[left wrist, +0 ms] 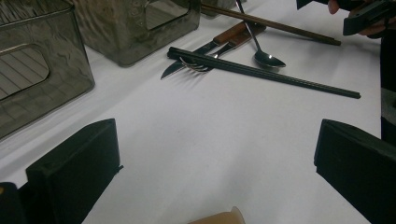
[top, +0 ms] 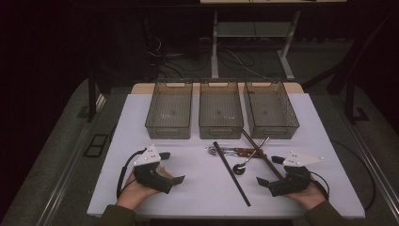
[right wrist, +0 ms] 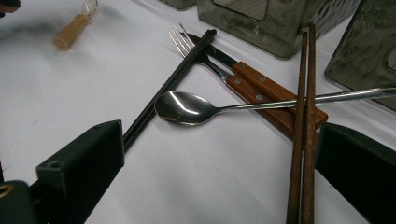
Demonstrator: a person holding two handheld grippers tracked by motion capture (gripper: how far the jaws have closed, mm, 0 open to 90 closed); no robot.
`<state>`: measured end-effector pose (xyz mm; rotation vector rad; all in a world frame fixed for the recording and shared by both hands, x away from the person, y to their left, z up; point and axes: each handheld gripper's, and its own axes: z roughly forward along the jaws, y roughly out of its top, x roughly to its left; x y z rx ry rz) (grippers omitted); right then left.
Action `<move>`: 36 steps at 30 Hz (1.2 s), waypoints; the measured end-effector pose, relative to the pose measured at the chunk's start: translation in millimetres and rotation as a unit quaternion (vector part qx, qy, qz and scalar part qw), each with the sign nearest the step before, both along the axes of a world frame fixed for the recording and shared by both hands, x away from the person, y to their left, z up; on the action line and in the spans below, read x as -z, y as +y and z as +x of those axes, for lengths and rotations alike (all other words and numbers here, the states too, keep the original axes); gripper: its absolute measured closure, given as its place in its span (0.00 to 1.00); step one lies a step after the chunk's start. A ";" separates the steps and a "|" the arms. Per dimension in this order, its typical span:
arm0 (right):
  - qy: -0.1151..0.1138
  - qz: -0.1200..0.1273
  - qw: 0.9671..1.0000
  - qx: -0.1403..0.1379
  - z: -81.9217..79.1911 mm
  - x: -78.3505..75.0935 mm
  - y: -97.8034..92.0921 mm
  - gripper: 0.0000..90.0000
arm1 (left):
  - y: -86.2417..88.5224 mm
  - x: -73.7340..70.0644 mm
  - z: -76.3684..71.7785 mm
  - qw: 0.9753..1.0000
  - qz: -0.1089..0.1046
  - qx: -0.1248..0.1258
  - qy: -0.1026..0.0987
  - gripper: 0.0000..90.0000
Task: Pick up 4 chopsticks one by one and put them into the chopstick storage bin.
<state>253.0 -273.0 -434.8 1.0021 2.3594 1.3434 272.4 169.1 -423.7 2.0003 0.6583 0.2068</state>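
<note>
Right gripper view: spoon [right wrist: 187, 108] lies just ahead of right gripper [right wrist: 219, 186].

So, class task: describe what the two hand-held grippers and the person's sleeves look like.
Each gripper, left and right, has a black body, two blocky black jaws, a pale three-cornered top plate and a trailing black cable. The sleeves look dark olive.

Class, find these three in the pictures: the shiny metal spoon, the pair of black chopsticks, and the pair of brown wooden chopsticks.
Shiny metal spoon [right wrist: 180, 108]: right gripper view, middle of its bowl.
Pair of black chopsticks [left wrist: 261, 72]: left gripper view, midway along the shafts.
Pair of brown wooden chopsticks [right wrist: 302, 130]: right gripper view, on the shafts just below the spoon handle.
</note>
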 end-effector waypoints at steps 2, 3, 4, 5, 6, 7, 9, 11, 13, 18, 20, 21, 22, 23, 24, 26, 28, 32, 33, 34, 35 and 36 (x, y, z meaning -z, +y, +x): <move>0.005 0.000 1.000 -0.001 0.0 0.3 0.7 0.04 | -0.2 -0.1 0.0 1.000 -0.002 0.000 0.000 0.00; 0.005 0.000 1.000 -0.001 0.0 0.3 0.7 0.04 | -0.2 -0.1 0.1 1.000 -0.003 0.000 0.001 0.00; 0.009 0.001 1.000 -0.002 -0.3 0.2 0.9 0.05 | -0.3 0.1 0.2 1.000 -0.005 -0.002 0.002 0.00; 0.012 0.000 1.000 0.001 -0.5 0.0 1.4 0.05 | -0.4 0.3 0.5 1.000 -0.005 -0.002 0.003 0.00; 0.019 0.002 1.000 0.003 -0.6 -0.3 2.2 0.06 | -0.4 0.4 0.7 1.000 -0.005 -0.001 0.003 0.00; 0.025 0.003 1.000 0.002 -1.0 -0.8 2.7 0.09 | -0.6 0.4 0.8 1.000 -0.006 -0.002 0.003 0.00; 0.030 0.001 1.000 -0.004 -2.4 -2.2 4.3 0.16 | -0.8 0.3 1.2 1.000 -0.005 -0.001 0.002 0.00; 0.040 -0.001 0.999 -0.011 -3.1 -2.7 6.7 0.23 | -1.1 0.3 1.7 1.000 -0.007 0.000 0.003 0.00; 0.041 -0.004 0.999 -0.016 -4.4 -3.2 8.7 0.28 | -1.4 0.6 2.0 1.000 -0.004 0.002 0.003 0.00; 0.047 -0.008 0.998 -0.033 -8.0 -4.8 16.3 0.45 | -3.2 0.7 1.3 1.000 -0.003 0.005 0.004 0.00; 0.046 -0.009 0.998 -0.037 -9.2 -5.5 20.3 0.52 | -3.7 0.1 -0.1 1.000 -0.004 0.005 0.003 0.00; 0.046 -0.009 0.998 -0.041 -9.7 -5.7 22.4 0.54 | -3.7 -0.2 -0.2 1.000 -0.004 0.005 0.002 0.00; 0.047 -0.010 0.998 -0.045 -10.1 -5.6 24.4 0.57 | -3.7 -0.1 -0.3 1.000 -0.004 0.004 0.003 0.00; 0.047 -0.012 0.998 -0.048 -10.5 -5.3 26.3 0.60 | -4.1 0.2 -0.3 1.000 -0.004 0.003 0.004 0.00; 0.047 -0.014 0.997 -0.055 -10.8 -4.7 29.4 0.65 | -4.1 0.5 -0.1 1.000 -0.003 0.003 0.004 0.00; 0.046 -0.014 0.997 -0.059 -10.7 -4.9 30.7 0.68 | -4.3 0.9 0.3 1.000 -0.002 0.003 0.005 0.00; 0.047 -0.014 0.996 -0.072 -9.9 -6.0 34.6 0.76 | -4.6 0.8 0.0 1.000 -0.004 0.003 0.005 0.00; 0.045 -0.013 0.996 -0.081 -7.6 -8.1 40.5 0.84 | -4.7 1.1 0.7 1.000 -0.007 0.000 0.006 0.00; 0.042 -0.012 0.995 -0.090 -6.3 -9.1 45.6 0.88 | -4.4 1.0 0.8 1.000 -0.007 0.000 0.006 0.00; 0.042 -0.011 0.995 -0.094 -5.8 -9.2 48.1 0.90 | -4.1 0.9 0.6 1.000 -0.007 0.000 0.005 0.00; 0.042 -0.011 0.995 -0.094 -5.8 -9.2 48.1 0.90 | -3.9 0.7 0.4 1.000 -0.008 0.001 0.005 0.00; 0.041 -0.012 0.994 -0.098 -5.5 -8.9 50.6 0.92 | -3.8 0.6 0.3 1.000 -0.009 0.000 0.005 0.00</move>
